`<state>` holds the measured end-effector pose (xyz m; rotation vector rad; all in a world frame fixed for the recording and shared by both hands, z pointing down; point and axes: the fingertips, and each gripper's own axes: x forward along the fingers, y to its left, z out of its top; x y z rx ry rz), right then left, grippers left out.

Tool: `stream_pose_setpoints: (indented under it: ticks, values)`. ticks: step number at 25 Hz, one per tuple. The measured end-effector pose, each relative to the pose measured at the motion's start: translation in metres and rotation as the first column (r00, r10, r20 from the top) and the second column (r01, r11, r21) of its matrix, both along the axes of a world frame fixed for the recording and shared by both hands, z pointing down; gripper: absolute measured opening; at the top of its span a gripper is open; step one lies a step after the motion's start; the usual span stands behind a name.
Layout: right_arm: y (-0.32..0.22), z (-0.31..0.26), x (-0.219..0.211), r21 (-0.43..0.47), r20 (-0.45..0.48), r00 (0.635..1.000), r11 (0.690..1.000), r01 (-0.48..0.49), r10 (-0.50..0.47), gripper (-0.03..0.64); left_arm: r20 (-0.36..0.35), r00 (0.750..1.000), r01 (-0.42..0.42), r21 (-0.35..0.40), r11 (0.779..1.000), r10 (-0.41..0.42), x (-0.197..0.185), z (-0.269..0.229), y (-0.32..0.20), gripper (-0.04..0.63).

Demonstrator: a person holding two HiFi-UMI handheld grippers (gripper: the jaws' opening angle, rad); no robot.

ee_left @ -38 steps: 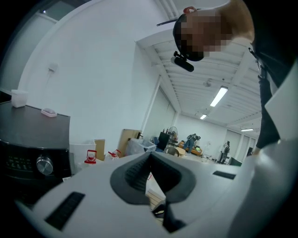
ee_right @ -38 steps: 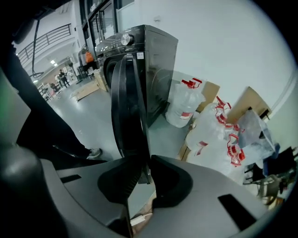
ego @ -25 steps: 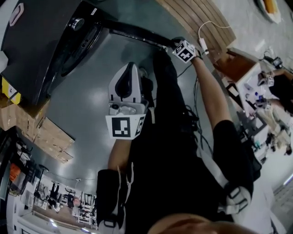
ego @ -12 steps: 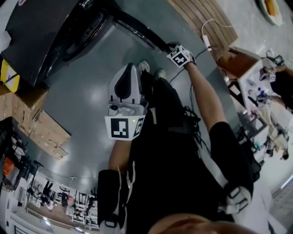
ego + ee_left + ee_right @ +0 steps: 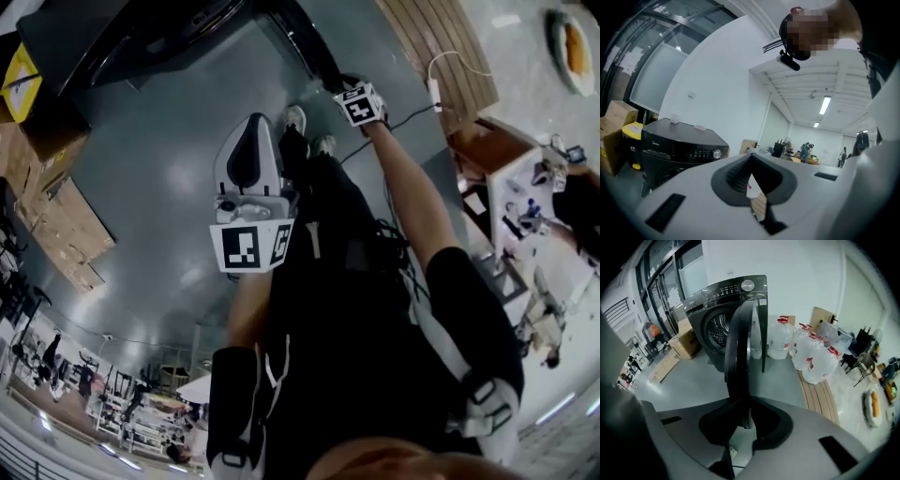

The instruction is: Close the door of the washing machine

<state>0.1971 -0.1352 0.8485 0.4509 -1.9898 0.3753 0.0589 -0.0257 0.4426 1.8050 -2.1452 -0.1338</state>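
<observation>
- Head view: the washing machine (image 5: 122, 37) runs off the top edge, only part of its dark front showing.
- There, the right hand-held gripper (image 5: 345, 86) has its jaws masked by its marker cube (image 5: 361, 105).
- The door (image 5: 740, 343) stands edge-on in the right gripper view, its face unseen.
- Distant people (image 5: 806, 151) in the left gripper view are too small to make out.

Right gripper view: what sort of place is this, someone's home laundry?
Probably a lab or workshop hall, not a home: the black front-loading washing machine stands on a bare grey floor beside large clear plastic water jugs and brown cardboard boxes.
</observation>
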Motion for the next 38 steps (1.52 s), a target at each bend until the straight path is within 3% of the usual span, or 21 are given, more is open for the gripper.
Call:
stream_pose_setpoints:
  ticks: [6, 14, 25, 38]
  values:
    - [0.031, 0.004, -0.024, -0.032, 0.017, 1.000, 0.999, -0.021, 0.021, 0.058, 0.025, 0.995, 0.098, 0.002, 0.995, -0.098, -0.010, -0.004, 0.042, 0.005]
    - [0.076, 0.006, -0.074, -0.032, 0.043, 0.998, 0.998, -0.053, 0.055, 0.064, 0.040, 0.991, 0.131, 0.005, 0.991, -0.131, -0.064, 0.007, 0.083, 0.005]
    - [0.126, 0.020, -0.145, -0.005, 0.063, 0.968, 0.970, -0.241, 0.241, 0.066, 0.004, 0.999, 0.053, -0.016, 0.998, -0.053, -0.167, 0.026, 0.132, 0.005]
    - [0.167, 0.022, -0.235, -0.040, 0.098, 0.943, 0.948, -0.317, 0.319, 0.083, 0.004, 1.000, -0.011, -0.007, 1.000, 0.011, -0.272, 0.034, 0.132, 0.005]
